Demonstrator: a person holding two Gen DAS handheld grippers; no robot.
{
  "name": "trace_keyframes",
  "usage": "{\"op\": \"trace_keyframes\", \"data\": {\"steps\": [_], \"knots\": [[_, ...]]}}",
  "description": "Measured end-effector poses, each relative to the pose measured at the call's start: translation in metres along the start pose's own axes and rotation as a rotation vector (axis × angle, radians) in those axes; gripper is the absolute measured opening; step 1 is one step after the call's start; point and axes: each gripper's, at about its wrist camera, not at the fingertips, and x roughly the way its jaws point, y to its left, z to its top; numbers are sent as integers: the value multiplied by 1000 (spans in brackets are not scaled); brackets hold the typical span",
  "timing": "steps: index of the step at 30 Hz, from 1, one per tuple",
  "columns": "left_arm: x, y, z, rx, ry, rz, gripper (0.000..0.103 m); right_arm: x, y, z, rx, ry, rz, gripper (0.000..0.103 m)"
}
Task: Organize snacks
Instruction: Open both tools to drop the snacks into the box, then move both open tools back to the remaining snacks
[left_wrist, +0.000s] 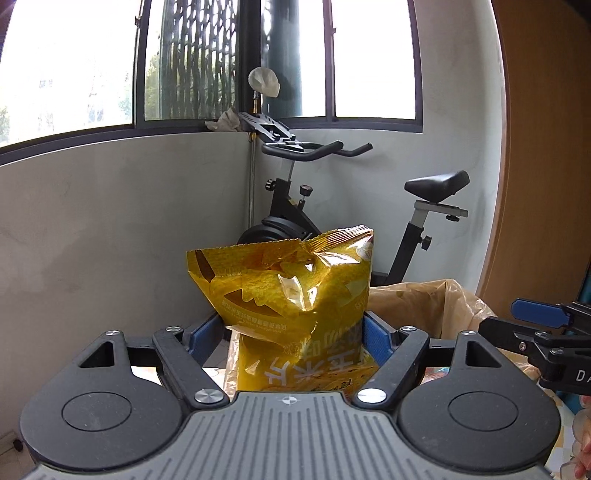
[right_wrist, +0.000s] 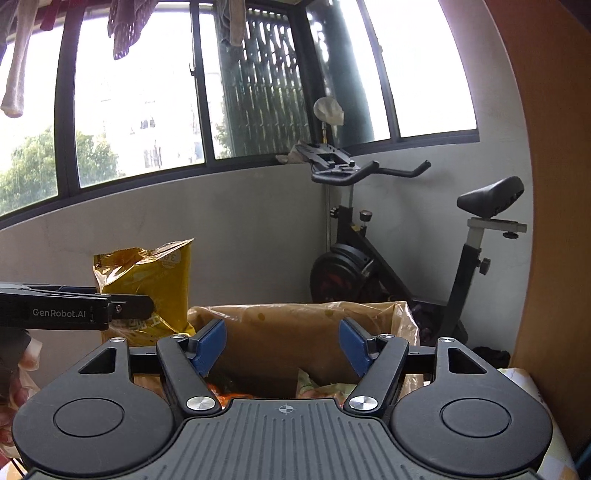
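One crinkled yellow snack bag (left_wrist: 295, 291), upright, top sealed.

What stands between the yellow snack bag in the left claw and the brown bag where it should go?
Nothing visible. The yellow snack bag is held up in the left claw, left of the brown bag, whose mouth is open. The right claw hangs open over it.

Home balcony: exercise bike (right_wrist: 413, 251), hanging laundry (right_wrist: 125, 26), large windows (left_wrist: 74, 66).
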Motion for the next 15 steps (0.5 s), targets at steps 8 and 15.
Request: {"op": "trace_keyframes", "data": {"steps": [8,15], "knots": [[-35,12,-5,-6,-16,4,85,-26,24,-28,-27,25,44,66],[-8,-2,-14,-43,19,-72,70,-32,32,-42,-2,51,54,66]]}}
